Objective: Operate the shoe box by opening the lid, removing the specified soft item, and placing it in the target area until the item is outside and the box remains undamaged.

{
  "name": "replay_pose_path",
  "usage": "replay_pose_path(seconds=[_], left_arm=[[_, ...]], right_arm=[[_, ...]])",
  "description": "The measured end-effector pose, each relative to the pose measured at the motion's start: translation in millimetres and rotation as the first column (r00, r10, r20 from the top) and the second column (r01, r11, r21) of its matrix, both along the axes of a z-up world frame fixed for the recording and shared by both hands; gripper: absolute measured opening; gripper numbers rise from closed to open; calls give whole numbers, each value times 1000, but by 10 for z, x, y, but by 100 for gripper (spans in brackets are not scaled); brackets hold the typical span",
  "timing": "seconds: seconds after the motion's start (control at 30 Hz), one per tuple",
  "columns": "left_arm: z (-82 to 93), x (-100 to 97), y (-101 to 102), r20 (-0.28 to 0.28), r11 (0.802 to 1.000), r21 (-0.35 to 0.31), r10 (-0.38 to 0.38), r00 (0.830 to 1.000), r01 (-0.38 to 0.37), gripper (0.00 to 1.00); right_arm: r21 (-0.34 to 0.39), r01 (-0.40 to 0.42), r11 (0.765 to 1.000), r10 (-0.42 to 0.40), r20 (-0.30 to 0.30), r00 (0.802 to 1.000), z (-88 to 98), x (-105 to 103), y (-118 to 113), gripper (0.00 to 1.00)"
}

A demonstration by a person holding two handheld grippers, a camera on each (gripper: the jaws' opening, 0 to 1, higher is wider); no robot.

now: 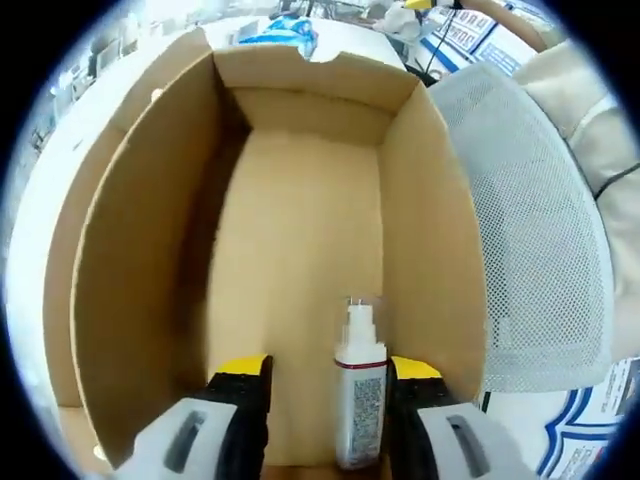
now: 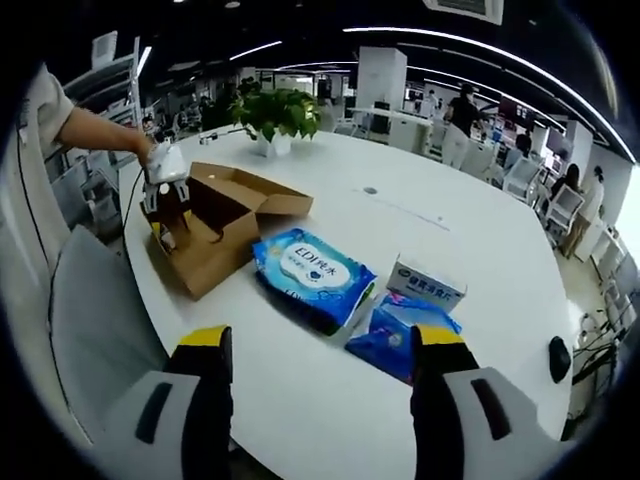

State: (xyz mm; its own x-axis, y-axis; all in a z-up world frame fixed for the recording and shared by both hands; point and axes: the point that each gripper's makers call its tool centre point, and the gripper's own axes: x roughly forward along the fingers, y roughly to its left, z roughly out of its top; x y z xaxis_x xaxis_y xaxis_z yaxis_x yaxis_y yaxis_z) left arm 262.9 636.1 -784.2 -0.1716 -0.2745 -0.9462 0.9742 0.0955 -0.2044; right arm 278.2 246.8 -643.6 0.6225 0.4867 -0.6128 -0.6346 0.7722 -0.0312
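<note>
Cardboard shoe box (image 1: 300, 250) open, left gripper (image 1: 328, 385) inside it with a small white spray bottle (image 1: 360, 395) between its jaws.

We see the bottle upright between the yellow-tipped jaws in the left gripper view, against the box's right wall; we cannot tell if the jaws press it. In the right gripper view the right gripper (image 2: 323, 345) has its jaws spread wide with nothing between them, above the white table (image 2: 470, 230). Past it lie a blue wipes pack (image 2: 312, 270), a darker blue pack (image 2: 405, 335) and a small white carton (image 2: 427, 282). The box (image 2: 220, 232) sits near the table's left edge, with the left gripper (image 2: 165, 215) dipped in. A potted plant (image 2: 275, 115) stands behind.
</note>
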Motion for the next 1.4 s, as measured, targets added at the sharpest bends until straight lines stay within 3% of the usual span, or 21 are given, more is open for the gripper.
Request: replay_pose_path(seconds=[0.5,1.17,1.4], left_arm=[[-13,46,-42,60,994,-15,108,992,-107,25],[-28,77,-7,104,986,1,164,981,-165,23],[69,112,-16,112,983,-12,182,977,-182,23]], right_arm=[[20,-3,1000,3,12,1000,0,-37,125,62],[42,-31,999,30,24,999,46,-98,275,58],[67,-42,997,40,35,999,111,-118,341,57]])
